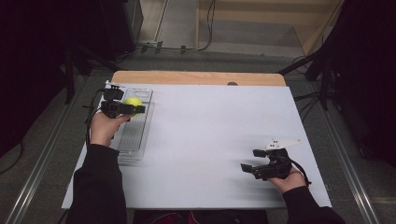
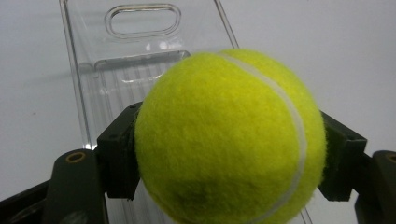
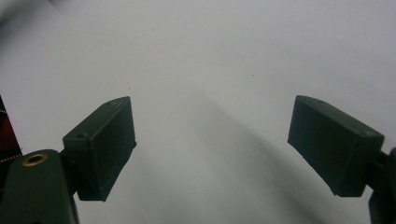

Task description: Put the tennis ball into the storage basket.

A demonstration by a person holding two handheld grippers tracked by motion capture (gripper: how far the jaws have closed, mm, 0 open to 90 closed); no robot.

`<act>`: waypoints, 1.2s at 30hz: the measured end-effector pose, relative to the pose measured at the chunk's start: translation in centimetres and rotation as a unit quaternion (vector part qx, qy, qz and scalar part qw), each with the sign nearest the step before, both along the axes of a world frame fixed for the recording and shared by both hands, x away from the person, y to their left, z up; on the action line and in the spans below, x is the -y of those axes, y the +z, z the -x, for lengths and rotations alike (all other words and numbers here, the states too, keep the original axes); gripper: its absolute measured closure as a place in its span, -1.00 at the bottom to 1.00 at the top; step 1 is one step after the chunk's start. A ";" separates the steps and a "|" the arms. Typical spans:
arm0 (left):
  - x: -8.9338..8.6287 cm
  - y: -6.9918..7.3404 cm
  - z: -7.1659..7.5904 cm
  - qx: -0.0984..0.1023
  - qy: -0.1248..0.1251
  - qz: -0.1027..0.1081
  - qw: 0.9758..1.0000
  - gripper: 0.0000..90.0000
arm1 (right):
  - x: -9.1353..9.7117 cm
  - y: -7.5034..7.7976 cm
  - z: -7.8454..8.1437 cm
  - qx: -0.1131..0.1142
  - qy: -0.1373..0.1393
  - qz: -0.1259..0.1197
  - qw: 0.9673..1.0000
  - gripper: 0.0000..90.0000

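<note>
White tabletop [image 1: 210,140]: left gripper [image 1: 133,109] clamps tennis ball [image 1: 132,103] above clear tray [image 1: 135,135]; right gripper [image 1: 254,161] rests level, jaws apart.

Your tennis ball [image 2: 229,140] is fuzzy yellow-green with one curving white seam. The ribbed tray [image 2: 116,70] is clear plastic on a white table [image 1: 210,140] edged in pale wood. Your grippers' pads [image 3: 100,147] are matte black; your sleeves are black.

White-topped table [image 1: 210,140] with wooden far edge, grey floor [image 1: 42,154], dark stands, cables, pale wooden step [image 1: 261,18] behind
</note>
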State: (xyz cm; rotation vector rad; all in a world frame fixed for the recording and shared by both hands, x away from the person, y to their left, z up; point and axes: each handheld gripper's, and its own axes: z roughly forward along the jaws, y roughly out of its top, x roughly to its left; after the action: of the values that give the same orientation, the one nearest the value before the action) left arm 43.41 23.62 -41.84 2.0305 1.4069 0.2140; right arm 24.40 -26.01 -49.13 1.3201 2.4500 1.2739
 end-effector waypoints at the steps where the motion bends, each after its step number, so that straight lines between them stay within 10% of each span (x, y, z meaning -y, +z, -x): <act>1: 0.0 0.0 0.0 -0.001 0.000 -0.002 1.000 -0.44 | 0.0 0.0 0.0 0.000 0.001 0.000 1.000 -0.71; 15: 0.0 1.1 0.5 0.023 0.003 0.020 1.000 -0.54 | 0.0 0.0 0.0 -0.001 0.000 0.000 1.000 -0.71; 36: 3.8 1.7 1.6 0.014 -0.078 0.050 0.996 -0.54 | 0.0 0.1 0.1 0.000 0.001 0.000 1.000 -0.71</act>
State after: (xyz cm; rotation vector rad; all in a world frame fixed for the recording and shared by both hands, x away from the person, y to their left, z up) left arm 41.79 19.81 -40.11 2.0356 1.2106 0.1027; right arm 24.32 -25.98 -49.04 1.3179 2.4506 1.2749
